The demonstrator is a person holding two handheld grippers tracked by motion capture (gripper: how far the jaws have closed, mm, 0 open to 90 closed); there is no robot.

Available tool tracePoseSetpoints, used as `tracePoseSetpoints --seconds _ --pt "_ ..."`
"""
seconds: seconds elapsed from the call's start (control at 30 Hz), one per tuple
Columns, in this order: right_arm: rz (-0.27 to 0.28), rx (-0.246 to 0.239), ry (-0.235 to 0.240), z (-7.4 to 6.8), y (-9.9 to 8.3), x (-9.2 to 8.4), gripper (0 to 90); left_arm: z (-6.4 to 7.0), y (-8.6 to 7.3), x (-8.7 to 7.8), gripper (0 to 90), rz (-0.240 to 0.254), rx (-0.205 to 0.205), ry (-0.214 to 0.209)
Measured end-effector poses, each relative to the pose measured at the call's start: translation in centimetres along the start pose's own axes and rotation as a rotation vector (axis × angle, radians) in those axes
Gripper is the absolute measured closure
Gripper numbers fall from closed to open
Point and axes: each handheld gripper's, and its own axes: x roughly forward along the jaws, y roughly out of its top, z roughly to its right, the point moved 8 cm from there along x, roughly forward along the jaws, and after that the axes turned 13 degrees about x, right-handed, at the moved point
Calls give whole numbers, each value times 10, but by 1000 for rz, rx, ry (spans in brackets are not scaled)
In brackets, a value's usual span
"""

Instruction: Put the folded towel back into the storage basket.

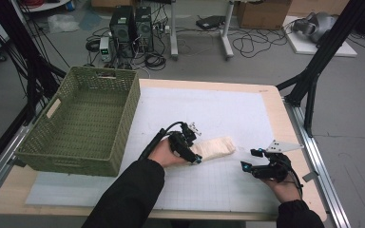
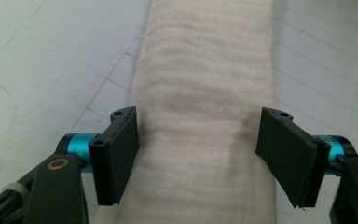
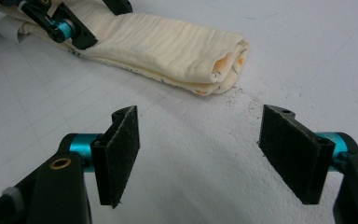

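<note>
Left gripper view looks straight down the cloth (image 2: 205, 116), a cream roll of folded fabric that runs between my jaws; they stand apart, one on each side of it, the left pad at its edge and the right clear of it, so I am not pinching it. On the high view the cloth (image 1: 215, 147) lies on the white mat (image 1: 228, 109) near the middle of the table, toward its front edge, with my left gripper (image 1: 190, 149) over its near end and the green basket (image 1: 100, 142) at the table's left edge. My right gripper (image 3: 198, 154) is also apart with nothing between the pads, just short of the cloth's folded end (image 3: 223, 65). I judge it light, soft and limp: it will sag and may unroll if lifted by one end. I would pinch across all layers, mid-length.
</note>
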Motion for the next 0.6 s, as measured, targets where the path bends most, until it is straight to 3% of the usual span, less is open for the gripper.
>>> tracePoseSetpoints --seconds 0.6 --pt "-1 -1 -6 0 0 -1 273 4 -1 1 272 -4 33 10"
